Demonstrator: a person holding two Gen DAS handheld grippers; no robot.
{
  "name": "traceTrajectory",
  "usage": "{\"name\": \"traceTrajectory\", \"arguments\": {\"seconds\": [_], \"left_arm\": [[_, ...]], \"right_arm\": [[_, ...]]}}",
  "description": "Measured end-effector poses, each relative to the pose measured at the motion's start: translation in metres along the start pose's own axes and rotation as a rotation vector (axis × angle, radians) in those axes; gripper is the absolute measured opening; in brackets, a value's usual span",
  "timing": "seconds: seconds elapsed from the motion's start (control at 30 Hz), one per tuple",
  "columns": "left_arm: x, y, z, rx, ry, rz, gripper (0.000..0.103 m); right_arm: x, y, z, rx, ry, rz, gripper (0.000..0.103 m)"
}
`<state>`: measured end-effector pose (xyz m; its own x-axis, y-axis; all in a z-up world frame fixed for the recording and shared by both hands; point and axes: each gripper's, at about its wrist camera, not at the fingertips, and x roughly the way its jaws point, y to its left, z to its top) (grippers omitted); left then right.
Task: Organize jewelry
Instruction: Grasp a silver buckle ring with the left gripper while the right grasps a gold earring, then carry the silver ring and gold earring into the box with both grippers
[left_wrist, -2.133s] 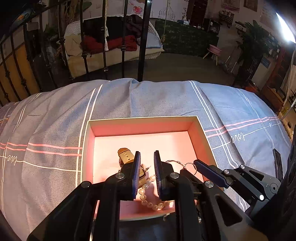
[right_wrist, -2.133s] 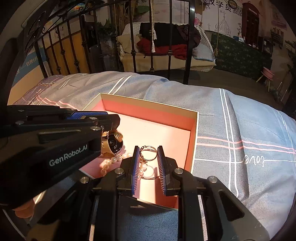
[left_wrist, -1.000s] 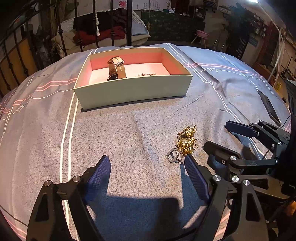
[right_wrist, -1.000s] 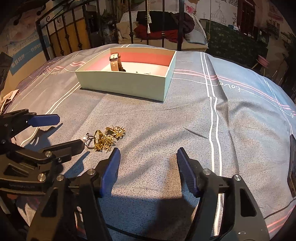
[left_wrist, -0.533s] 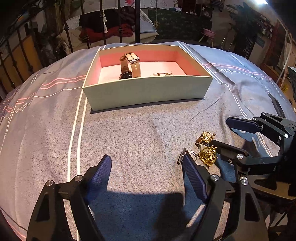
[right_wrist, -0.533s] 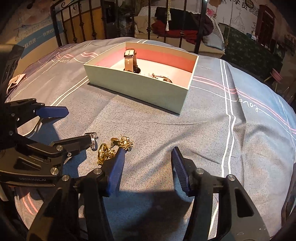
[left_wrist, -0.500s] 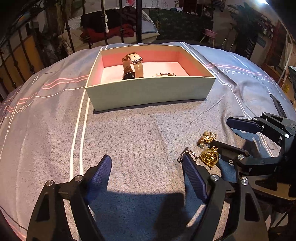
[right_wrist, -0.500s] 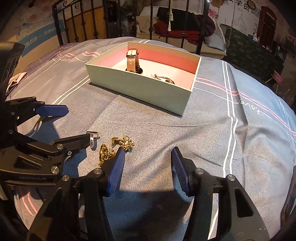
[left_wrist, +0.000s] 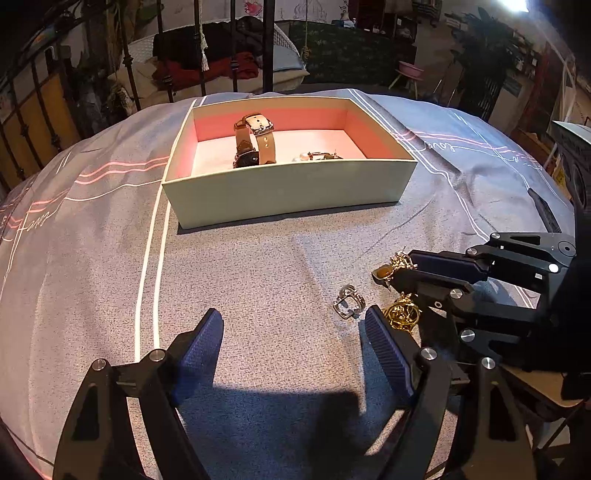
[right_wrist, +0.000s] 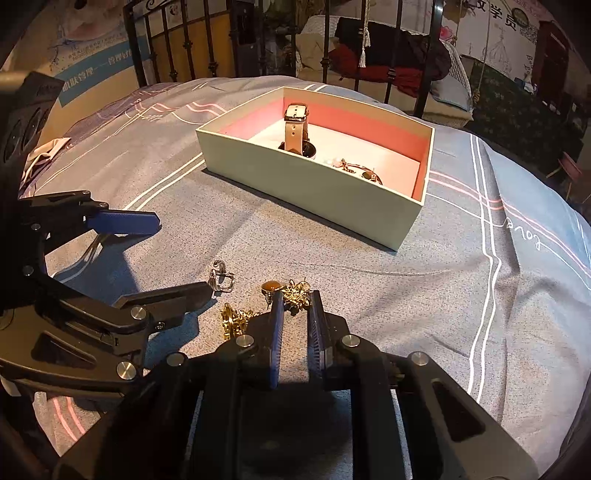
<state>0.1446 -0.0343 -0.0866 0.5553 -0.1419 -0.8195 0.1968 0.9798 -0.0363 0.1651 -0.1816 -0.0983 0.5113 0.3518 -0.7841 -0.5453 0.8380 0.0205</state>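
Observation:
A pale green box (left_wrist: 288, 188) with a pink inside sits on the bedspread; it also shows in the right wrist view (right_wrist: 314, 184). In it stand a tan-strapped watch (left_wrist: 255, 142) and a small pile of pearls and rings (left_wrist: 319, 156). On the cloth lie a silver ring (left_wrist: 349, 301), a gold brooch with an amber stone (right_wrist: 291, 290) and a second gold piece (right_wrist: 234, 319). My left gripper (left_wrist: 293, 341) is open, low over the cloth left of the ring. My right gripper (right_wrist: 295, 306) is nearly shut around the gold brooch (left_wrist: 395, 264).
The grey striped bedspread (left_wrist: 92, 258) covers the whole surface. A black iron bed rail (left_wrist: 232, 44) stands behind the box. A dark flat object (left_wrist: 543, 210) lies at the bed's right edge. A white cloth (right_wrist: 44, 151) lies at the far left.
Both grippers left the box and pulled back over the cloth, opening wide. Over the last half second the right gripper's jaws have narrowed around the gold brooch. The left gripper stays open.

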Motion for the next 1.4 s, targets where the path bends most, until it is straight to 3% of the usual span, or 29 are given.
{"name": "traceTrajectory", "arguments": {"seconds": [0.17, 0.27, 0.33, 0.4, 0.9, 1.4], "left_arm": [[0.007, -0.005, 0.004, 0.016, 0.009, -0.007, 0.071], [0.012, -0.011, 0.007, 0.043, 0.003, 0.011, 0.052], [0.011, -0.012, 0.009, 0.048, -0.001, 0.002, 0.028], [0.010, -0.011, 0.010, 0.044, -0.002, -0.011, 0.015], [-0.012, 0.012, 0.024, -0.048, -0.046, -0.044, 0.014], [-0.026, 0.023, 0.106, -0.051, -0.156, -0.031, 0.014]], "right_arm": [[-0.007, -0.007, -0.005, 0.042, -0.009, -0.003, 0.015], [-0.008, -0.007, -0.006, 0.049, -0.011, -0.007, 0.015], [-0.008, -0.006, -0.005, 0.049, -0.014, -0.005, 0.015], [-0.009, -0.006, -0.004, 0.048, -0.019, -0.006, 0.015], [-0.022, -0.002, 0.010, 0.050, -0.077, -0.001, 0.015], [-0.043, -0.028, 0.084, 0.094, -0.244, -0.012, 0.015]]}}
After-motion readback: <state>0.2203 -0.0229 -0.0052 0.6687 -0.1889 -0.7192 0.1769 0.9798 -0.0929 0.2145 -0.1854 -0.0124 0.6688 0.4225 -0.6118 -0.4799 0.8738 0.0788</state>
